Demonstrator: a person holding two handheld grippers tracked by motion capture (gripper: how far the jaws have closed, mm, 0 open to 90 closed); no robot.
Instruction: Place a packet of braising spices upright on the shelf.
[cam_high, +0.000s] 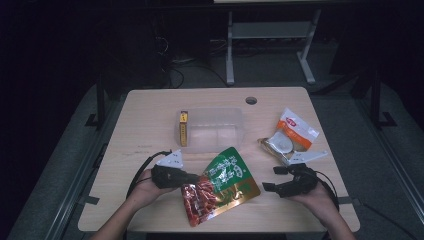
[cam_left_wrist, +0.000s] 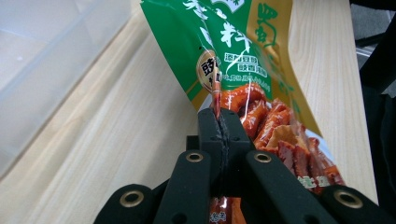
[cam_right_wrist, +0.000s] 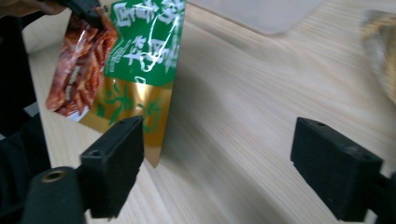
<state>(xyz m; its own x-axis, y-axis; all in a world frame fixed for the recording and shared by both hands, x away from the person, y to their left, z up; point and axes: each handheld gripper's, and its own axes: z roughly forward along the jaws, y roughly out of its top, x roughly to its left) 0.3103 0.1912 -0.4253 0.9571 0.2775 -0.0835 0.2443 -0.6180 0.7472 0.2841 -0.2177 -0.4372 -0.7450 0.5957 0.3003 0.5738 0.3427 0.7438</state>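
**Left tongs clamped on the snack bag, right tongs waiting wide apart**

Tongs first, from the high view: my left gripper (cam_high: 196, 176) has its jaws closed on the near left edge of the snack bag (cam_high: 222, 182), a green, gold and red packet that sits at the front middle of the table (cam_high: 145, 125). My right gripper (cam_high: 272, 178) hovers just right of the bag with its jaws apart, holding nothing. Beyond the bag stands a clear plastic bin (cam_high: 213, 129), with a thin yellow box (cam_high: 183, 128) touching its left wall. To the right lies a second packet (cam_high: 291, 136), white and orange, well apart from the green one.

From the left gripper view, the two black jaws meet tight on the bag's sealed edge (cam_left_wrist: 216, 100), and the bag rises tilted off the wood. I judge the pinch is on the seam because it is the flattest part to grip. The bin wall (cam_left_wrist: 51, 51) shows at upper left.

From the right gripper view, both pads stand wide apart over bare wood, and the bag's gold corner (cam_right_wrist: 140, 112) hangs just beside the left pad. I take it this hand is held ready to steady or catch the far edge.

The table is pale wood with a cable hole near its far edge. Around it the room is dark, with a grey floor and a white frame behind.
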